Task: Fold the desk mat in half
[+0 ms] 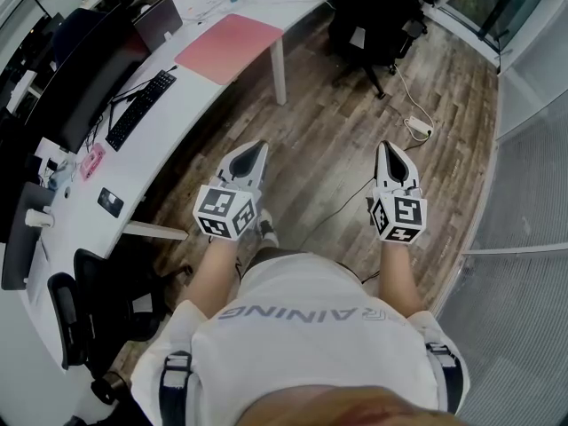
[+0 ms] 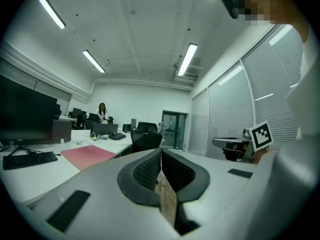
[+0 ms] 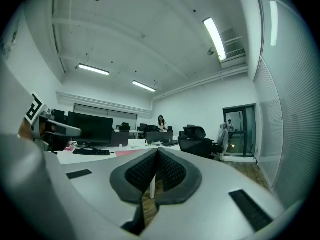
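Note:
A pink desk mat (image 1: 229,47) lies flat on the white desk (image 1: 177,122) at the far end, well ahead of both grippers. It shows as a pink sheet (image 2: 87,155) in the left gripper view and as a thin pink strip (image 3: 129,153) in the right gripper view. My left gripper (image 1: 251,154) is held level over the wooden floor, shut with nothing between its jaws (image 2: 161,160). My right gripper (image 1: 396,156) is level beside it, also shut and empty (image 3: 156,160). Neither touches the mat.
A black keyboard (image 1: 140,108) and a monitor (image 1: 80,78) sit on the desk left of the mat. A black office chair (image 1: 368,20) stands beyond the desk's leg (image 1: 279,69). Another chair (image 1: 98,313) is at my left. A power strip (image 1: 418,127) with cable lies on the floor. A person (image 2: 102,112) stands far off.

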A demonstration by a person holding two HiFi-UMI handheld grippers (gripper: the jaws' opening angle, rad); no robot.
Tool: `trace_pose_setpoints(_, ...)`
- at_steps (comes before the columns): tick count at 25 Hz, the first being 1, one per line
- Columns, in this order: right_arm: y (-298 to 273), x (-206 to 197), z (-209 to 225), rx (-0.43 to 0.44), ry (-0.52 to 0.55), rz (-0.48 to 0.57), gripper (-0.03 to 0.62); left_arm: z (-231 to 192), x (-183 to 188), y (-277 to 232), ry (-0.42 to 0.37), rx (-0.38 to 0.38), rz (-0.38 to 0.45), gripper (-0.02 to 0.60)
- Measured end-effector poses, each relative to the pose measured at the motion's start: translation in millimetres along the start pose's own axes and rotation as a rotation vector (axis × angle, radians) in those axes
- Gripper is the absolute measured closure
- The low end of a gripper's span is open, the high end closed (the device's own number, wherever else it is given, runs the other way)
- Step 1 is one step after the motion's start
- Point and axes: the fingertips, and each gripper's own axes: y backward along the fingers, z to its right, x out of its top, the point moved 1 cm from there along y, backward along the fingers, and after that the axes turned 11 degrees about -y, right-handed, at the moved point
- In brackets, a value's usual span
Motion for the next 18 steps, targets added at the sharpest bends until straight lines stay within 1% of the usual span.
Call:
trace_pose_setpoints(6, 3.7, -9.3, 15.2, -0.007, 0.024, -0.044, 0.571, 8.6, -4.7, -9.3, 0.004, 0.002, -0.011, 0.548)
trace_pose_setpoints(9, -7.2, -17.3, 24.4, -0.013, 0.013, -0.069, 0.571, 6.2, -11.9, -15.4, 0.01, 0.003, -0.031, 0.548)
trace_pose_setpoints(13, -39.9, -20.6, 27.8, -0.003, 0.011, -0.078, 0.571, -16.4, -21.3, -35.5, 0.025, 0.017, -0.047, 0.548)
trace_pose_setpoints(18, -93.7, -18.0, 35.5, 0.015, 0.019, -0.096, 0.571, -51.6, -16.5, -78.4, 0.031, 0.031, -0.032, 0.548)
